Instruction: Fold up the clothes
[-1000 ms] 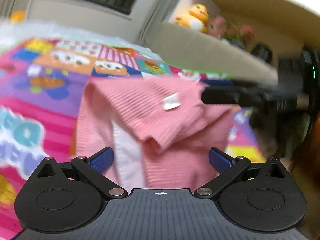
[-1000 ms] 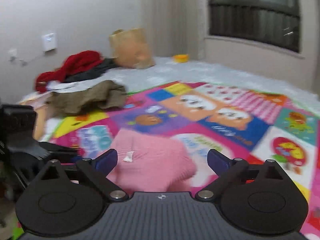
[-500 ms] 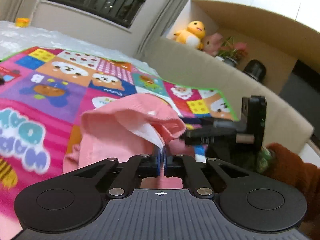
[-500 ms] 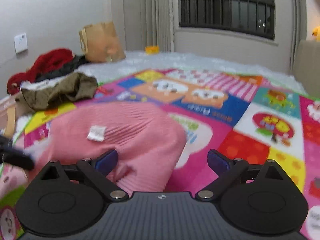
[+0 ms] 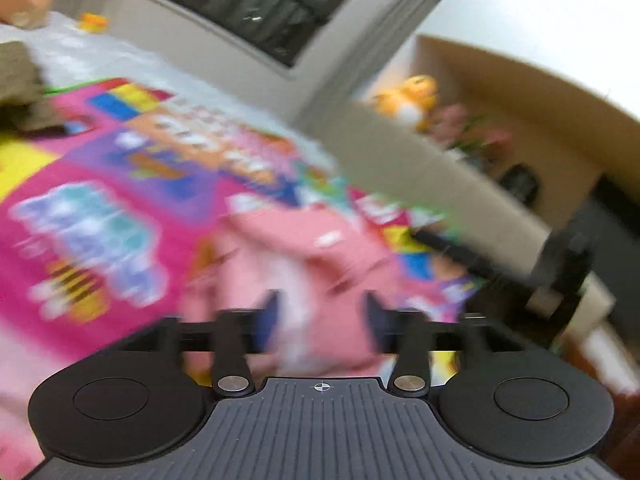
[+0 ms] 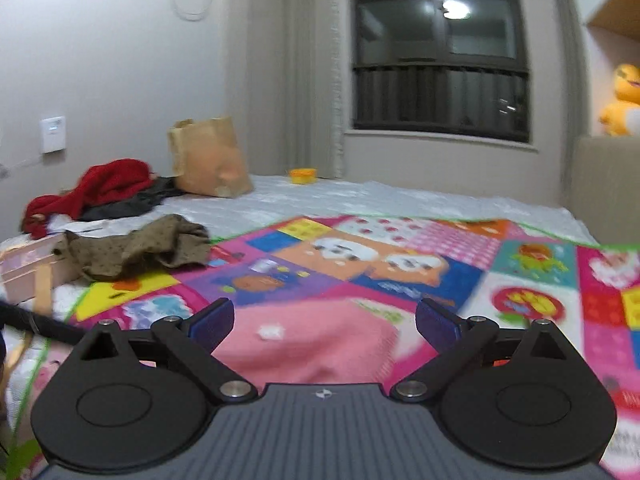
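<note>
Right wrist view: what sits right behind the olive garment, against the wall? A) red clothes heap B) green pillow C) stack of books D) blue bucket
A: a red clothes heap lies behind the olive garment, near the wall, with a brown paper bag to its right.

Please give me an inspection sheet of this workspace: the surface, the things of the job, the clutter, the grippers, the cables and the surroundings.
Surface: colourful play mat over a white cover.
Job's things: pink garment lying on the mat, white tag up.
Clutter: olive garment, red garment, paper bag.
Grippers: left gripper open, blurred; right gripper open, above the pink garment.
Cables: nothing seen.
Surroundings: dark window, yellow plush toy.
</note>
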Demonstrator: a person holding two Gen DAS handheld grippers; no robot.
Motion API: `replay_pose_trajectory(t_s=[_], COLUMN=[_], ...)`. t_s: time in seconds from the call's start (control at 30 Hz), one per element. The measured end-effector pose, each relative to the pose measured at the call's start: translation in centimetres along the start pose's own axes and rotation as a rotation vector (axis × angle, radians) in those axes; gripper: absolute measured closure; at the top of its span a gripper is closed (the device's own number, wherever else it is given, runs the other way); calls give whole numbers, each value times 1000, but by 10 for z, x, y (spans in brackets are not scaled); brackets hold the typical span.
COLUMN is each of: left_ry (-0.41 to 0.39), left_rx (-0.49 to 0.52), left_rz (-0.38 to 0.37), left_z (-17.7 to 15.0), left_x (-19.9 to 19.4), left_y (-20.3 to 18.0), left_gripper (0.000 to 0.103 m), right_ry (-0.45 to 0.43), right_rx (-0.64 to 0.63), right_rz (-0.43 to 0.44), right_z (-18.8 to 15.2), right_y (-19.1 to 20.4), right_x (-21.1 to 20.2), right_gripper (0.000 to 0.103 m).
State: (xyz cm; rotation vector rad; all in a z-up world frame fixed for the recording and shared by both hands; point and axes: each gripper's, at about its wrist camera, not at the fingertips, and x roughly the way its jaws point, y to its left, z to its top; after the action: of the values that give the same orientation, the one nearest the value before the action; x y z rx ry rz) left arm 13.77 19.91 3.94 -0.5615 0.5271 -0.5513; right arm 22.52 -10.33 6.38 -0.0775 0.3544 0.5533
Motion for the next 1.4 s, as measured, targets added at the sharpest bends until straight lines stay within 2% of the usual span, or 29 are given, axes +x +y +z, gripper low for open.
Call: replay_pose_trajectory(t_s=[0.1,0.27,0.33,0.37,0.4,0.47,0.57,0.7,0.8,0.9,1.03,1.1,1.2,1.23,1.27,1.3,1.37,1.4], left_ry=[25,70,89,86,78,54,13,-28,-10,12,30,30,25,22,19,15,13,16], left_rx=[4,22,28,35,42,47,61,80,97,97,63,53,27,17,6,-5,-37,-51], left_rz=[52,166,211,223,231,234,224,210,261,325,379,377,326,289,238,185,84,45], left_z=[3,6,7,7,7,9,12,10,2,-5,-11,-12,-14,-13,-12,-10,-7,-6], left_x=[35,95,119,120,117,108,82,39,16,0,-9,-10,-11,-10,-9,-7,-1,3], left_y=[-3,-5,-6,-6,-5,-2,-6,-10,-2,11,34,40,43,41,38,34,28,25], left_gripper=[29,30,42,61,73,85,91,91,91,91,91,91,89,89,81,64,42,37], right_ry=[33,110,130,125,117,114,149,187,243,336,380,386,387,384,382,378,368,357], right_rx=[11,116,186,213,226,246,219,189,183,137,143,143,104,99,100,103,102,95], right_rz=[-75,-213,-238,-240,-239,-236,-228,-239,-249,-267,-264,-264,-290,-294,-295,-295,-296,-300], right_z=[-25,-83,-100,-101,-101,-102,-104,-104,-102,-100,-98,-98,-99,-99,-99,-99,-99,-100], right_y=[-11,-38,-49,-53,-55,-59,-56,-52,-51,-46,-48,-48,-41,-40,-40,-40,-40,-38], right_x=[-7,-11,-11,-13,-13,-13,-6,1,9,22,27,28,29,29,28,28,27,25], right_gripper=[5,3,3,3,1,0,0,0,0,0,0,0,0,0,0,0,0,0])
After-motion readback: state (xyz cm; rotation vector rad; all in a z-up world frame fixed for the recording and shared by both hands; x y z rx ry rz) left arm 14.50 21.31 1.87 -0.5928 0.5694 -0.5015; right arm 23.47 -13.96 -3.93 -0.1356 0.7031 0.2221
